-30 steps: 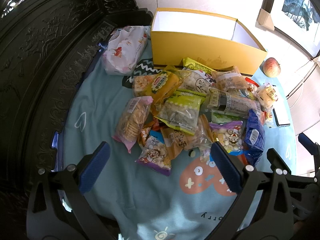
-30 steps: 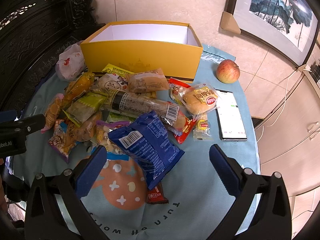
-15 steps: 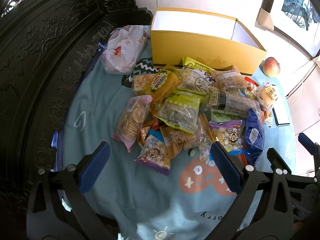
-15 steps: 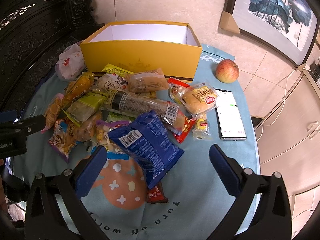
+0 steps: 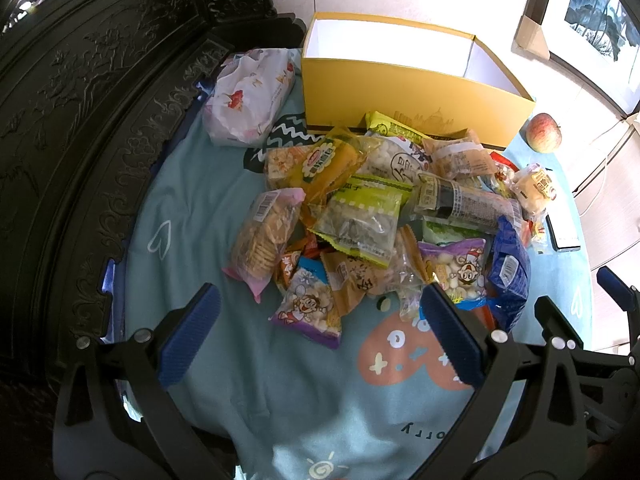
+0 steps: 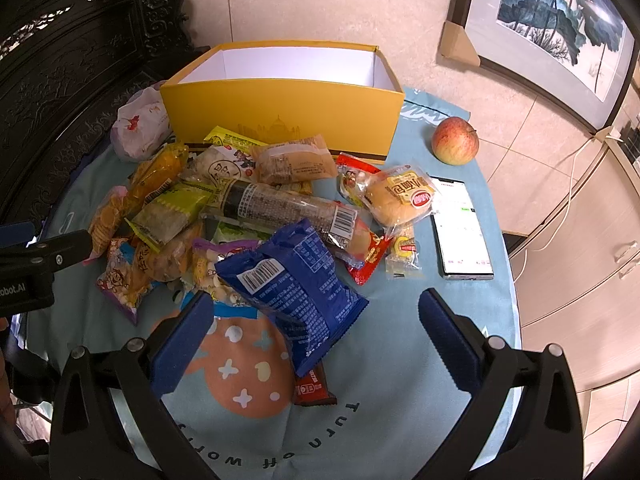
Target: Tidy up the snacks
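Observation:
A heap of snack packets lies on a round table under a teal cloth (image 5: 288,400) (image 6: 400,400). A yellow box (image 5: 400,84) (image 6: 288,116) with a white, empty inside stands behind the heap. My left gripper (image 5: 320,340) is open, hovering near a purple puff packet (image 5: 308,312) and a pink cracker bag (image 5: 264,240). My right gripper (image 6: 316,340) is open too, with a blue packet (image 6: 296,284) lying just ahead between its fingers, untouched. A wrapped bun (image 6: 400,196) and a long dark roll (image 6: 280,208) lie further back.
An apple (image 6: 455,141) (image 5: 543,133) and a phone (image 6: 460,228) rest on the right of the table. A white floral bag (image 5: 248,96) sits left of the box. Dark carved furniture (image 5: 80,120) hems in the left side. Cabinets (image 6: 580,260) stand to the right.
Almost nothing: both views drift very slightly, and both grippers stay open above the near edge of the heap.

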`<state>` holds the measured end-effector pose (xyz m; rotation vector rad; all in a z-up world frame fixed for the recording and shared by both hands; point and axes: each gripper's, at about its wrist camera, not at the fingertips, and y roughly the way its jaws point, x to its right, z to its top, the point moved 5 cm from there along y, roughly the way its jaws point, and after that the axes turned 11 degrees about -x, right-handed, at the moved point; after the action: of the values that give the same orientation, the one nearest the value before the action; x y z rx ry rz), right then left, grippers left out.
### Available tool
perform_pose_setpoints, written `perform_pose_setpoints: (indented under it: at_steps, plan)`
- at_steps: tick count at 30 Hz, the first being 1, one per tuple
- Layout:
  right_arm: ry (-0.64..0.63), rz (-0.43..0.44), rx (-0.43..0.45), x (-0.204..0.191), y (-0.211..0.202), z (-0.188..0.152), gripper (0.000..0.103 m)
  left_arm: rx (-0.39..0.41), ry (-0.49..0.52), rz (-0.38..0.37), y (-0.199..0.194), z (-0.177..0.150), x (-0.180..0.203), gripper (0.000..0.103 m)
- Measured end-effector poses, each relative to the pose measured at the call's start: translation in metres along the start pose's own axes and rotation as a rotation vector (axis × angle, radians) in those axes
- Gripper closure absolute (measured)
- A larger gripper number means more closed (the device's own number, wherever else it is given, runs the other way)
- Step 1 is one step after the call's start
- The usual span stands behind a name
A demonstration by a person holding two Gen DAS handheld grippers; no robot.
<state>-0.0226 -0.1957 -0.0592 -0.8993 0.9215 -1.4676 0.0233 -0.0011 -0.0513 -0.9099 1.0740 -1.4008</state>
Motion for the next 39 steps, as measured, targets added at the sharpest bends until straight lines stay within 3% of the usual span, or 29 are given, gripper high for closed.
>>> perform_pose_setpoints:
  at_steps: [12,19,22,30,34,36,37,39]
  plan:
    - [0.010,0.010,-0.015,0.007,0.008,-0.004,0.001,-0.003,0.013,-0.008,0.008,0.001,0.000,0.002]
    - [0.034,0.008,-0.079,0.027,0.027,-0.013,0.001,-0.043,0.046,-0.025,0.030,-0.001,0.001,0.002]
    - [0.043,0.059,-0.119,0.030,0.036,-0.016,0.001,-0.053,0.053,-0.031,0.039,0.002,0.002,0.002]
    - [-0.236,0.069,-0.131,-0.002,0.066,-0.012,0.001,-0.102,0.057,-0.025,0.058,0.008,0.001,0.002]
    - [-0.308,0.080,-0.116,-0.008,0.080,0.001,0.002,-0.102,0.052,-0.019,0.060,0.013,-0.005,0.002]
    - [-0.341,0.085,-0.128,-0.010,0.089,0.008,0.011,-0.091,0.046,-0.013,0.058,0.015,-0.011,0.002]
    - [-0.368,0.110,-0.147,-0.013,0.095,0.010,0.030,-0.085,0.045,-0.015,0.057,0.016,-0.013,0.002]
    - [-0.400,0.127,-0.181,-0.015,0.101,0.011,0.041,-0.074,0.038,-0.009,0.056,0.018,-0.020,0.002]
